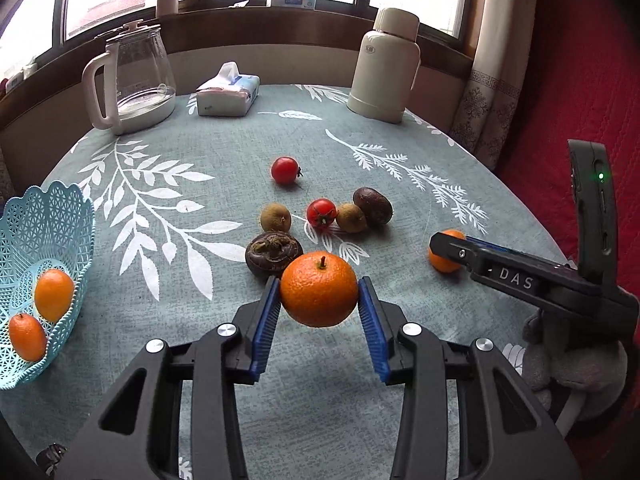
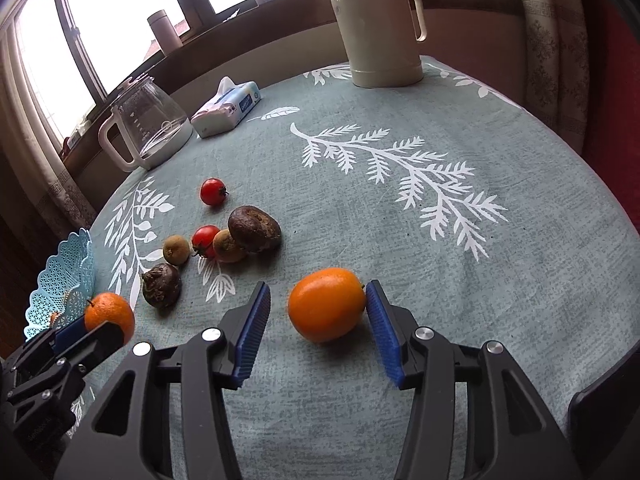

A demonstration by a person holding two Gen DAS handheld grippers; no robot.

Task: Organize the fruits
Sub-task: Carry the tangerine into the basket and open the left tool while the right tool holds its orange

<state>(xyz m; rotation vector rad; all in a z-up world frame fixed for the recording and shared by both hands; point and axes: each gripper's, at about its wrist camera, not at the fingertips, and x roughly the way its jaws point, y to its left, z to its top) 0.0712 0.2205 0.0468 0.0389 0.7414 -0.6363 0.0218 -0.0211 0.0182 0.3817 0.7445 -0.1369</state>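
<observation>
My left gripper (image 1: 319,284) is shut on a round orange (image 1: 318,290), both blue pads pressed against its sides just above the tablecloth; the same orange (image 2: 109,316) shows at lower left in the right wrist view. My right gripper (image 2: 318,286) stands open around a smooth oval orange fruit (image 2: 326,308) lying on the cloth. Its right pad touches the fruit and its left pad is apart. A light blue lattice basket (image 1: 52,200) at the left table edge holds two orange fruits (image 1: 54,294). Loose on the cloth lie two tomatoes (image 1: 321,213), two small brown fruits (image 1: 275,218) and two dark fruits (image 1: 273,254).
A glass kettle (image 1: 132,80), a tissue pack (image 1: 228,94) and a cream thermos (image 1: 386,66) stand along the far edge under the window. A red cushion (image 1: 580,80) lies past the right table edge. Bare tablecloth (image 2: 440,280) stretches to the right of the fruit.
</observation>
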